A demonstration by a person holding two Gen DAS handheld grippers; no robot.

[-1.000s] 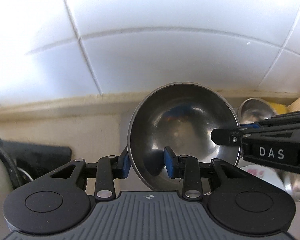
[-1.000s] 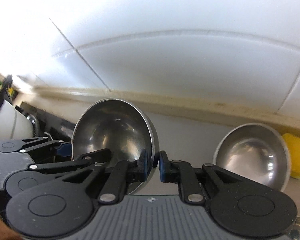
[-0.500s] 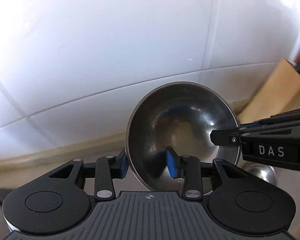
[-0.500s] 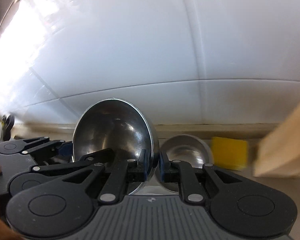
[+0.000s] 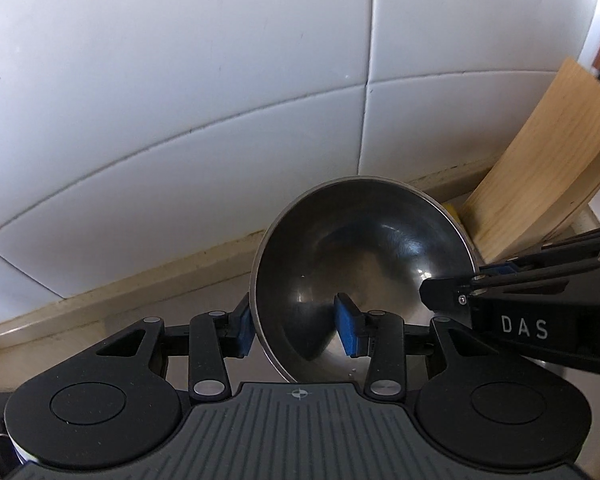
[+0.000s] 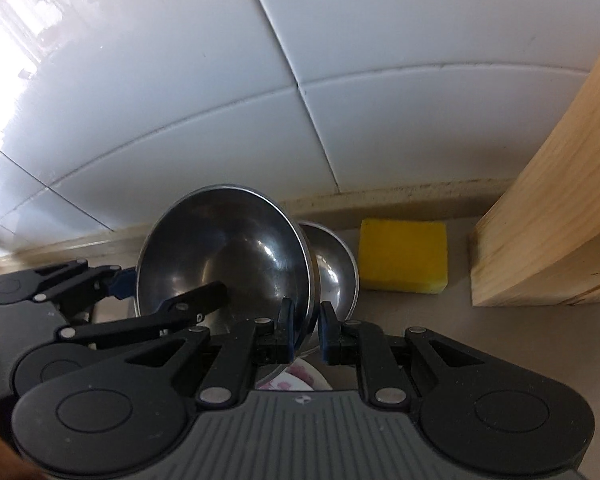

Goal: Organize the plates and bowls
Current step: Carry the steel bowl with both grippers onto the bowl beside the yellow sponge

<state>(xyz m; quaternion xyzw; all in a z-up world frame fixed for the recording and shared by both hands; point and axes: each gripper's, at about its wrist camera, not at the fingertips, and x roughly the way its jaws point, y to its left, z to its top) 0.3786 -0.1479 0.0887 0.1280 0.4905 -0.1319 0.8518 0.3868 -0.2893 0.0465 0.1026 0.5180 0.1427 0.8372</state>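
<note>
Straddling the near rim of a tilted steel bowl, the left gripper has one blue pad outside the wall and one inside, and its jaws are opening, the inner pad already clear of the metal. The right gripper has its jaws clamped on the same bowl's rim at the opposite side, so the bowl hangs from that one pinch. This looks like a handover: two grips to steady the swing, then one let go. Just beyond the right jaws a second steel bowl sits on the bench, probably the nest the carried bowl is meant for. Under the right jaws shows a flowered white plate. Farther right lie a yellow sponge and a leaning wooden board, before the white tiled wall.
</note>
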